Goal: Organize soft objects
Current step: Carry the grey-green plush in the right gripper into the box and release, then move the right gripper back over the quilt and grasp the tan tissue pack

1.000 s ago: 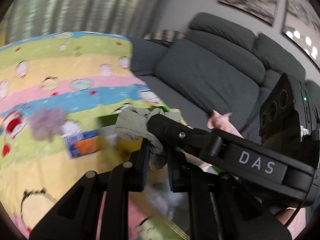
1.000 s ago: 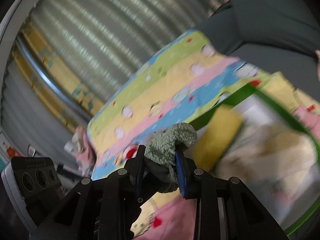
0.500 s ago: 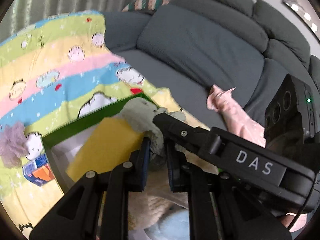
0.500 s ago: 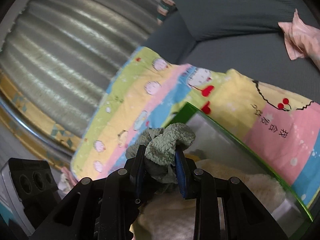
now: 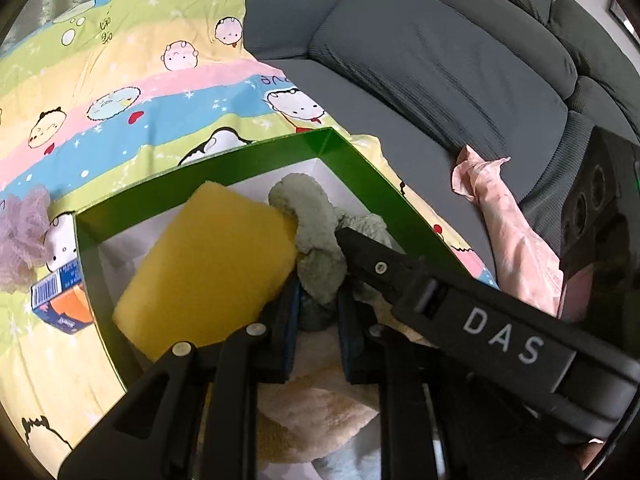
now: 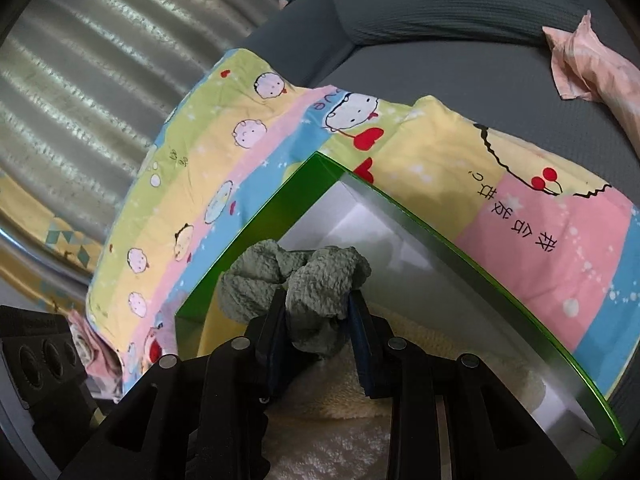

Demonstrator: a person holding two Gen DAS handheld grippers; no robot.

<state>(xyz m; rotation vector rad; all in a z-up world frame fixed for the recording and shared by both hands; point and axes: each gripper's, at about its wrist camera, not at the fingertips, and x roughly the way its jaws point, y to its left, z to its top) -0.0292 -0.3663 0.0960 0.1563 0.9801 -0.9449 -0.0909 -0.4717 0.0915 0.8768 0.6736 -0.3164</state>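
A fuzzy grey-green cloth [image 5: 312,216] [image 6: 324,276] is pinched by both grippers just over the far corner of a green-rimmed box [image 5: 240,164] [image 6: 256,248]. My left gripper [image 5: 318,296] grips its lower fold, and its jaws are opening slightly. My right gripper [image 6: 318,304] is shut on another fold; its black arm crosses the left wrist view from the right. Inside the box lie a yellow sponge [image 5: 212,268] and a cream fluffy towel [image 5: 320,400] [image 6: 340,420], right under the cloth.
The box sits on a striped cartoon blanket [image 5: 120,100] spread over a grey sofa [image 5: 440,60]. A pink cloth [image 5: 508,232] [image 6: 592,60] lies on the sofa seat. Left of the box are a purple fluffy item [image 5: 20,236] and a small orange-blue carton [image 5: 60,296].
Both grippers have come down and forward with the green cloth, from above the blanket to just over the box's inside. The sponge and towel now sit close beneath.
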